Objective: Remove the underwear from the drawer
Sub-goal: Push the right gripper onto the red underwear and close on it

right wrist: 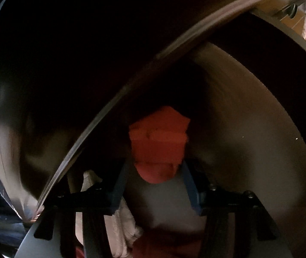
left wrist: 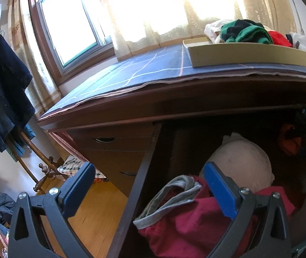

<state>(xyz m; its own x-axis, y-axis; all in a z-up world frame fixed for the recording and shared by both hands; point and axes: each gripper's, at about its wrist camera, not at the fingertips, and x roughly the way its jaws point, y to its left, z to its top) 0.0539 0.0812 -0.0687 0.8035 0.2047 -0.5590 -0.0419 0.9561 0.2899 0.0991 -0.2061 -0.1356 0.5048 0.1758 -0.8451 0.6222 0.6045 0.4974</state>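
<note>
We have several garments already in the tray on the tabletop; our right gripper, jaws clamped on orange underwear deep in the drawer, must lift it out; our left gripper hovers, jaws apart, above the red pair.

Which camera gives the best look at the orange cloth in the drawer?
The right wrist view: the orange cloth sits centred, just ahead of the fingers. The left wrist view shows only a dim patch of it at the right edge.
</note>
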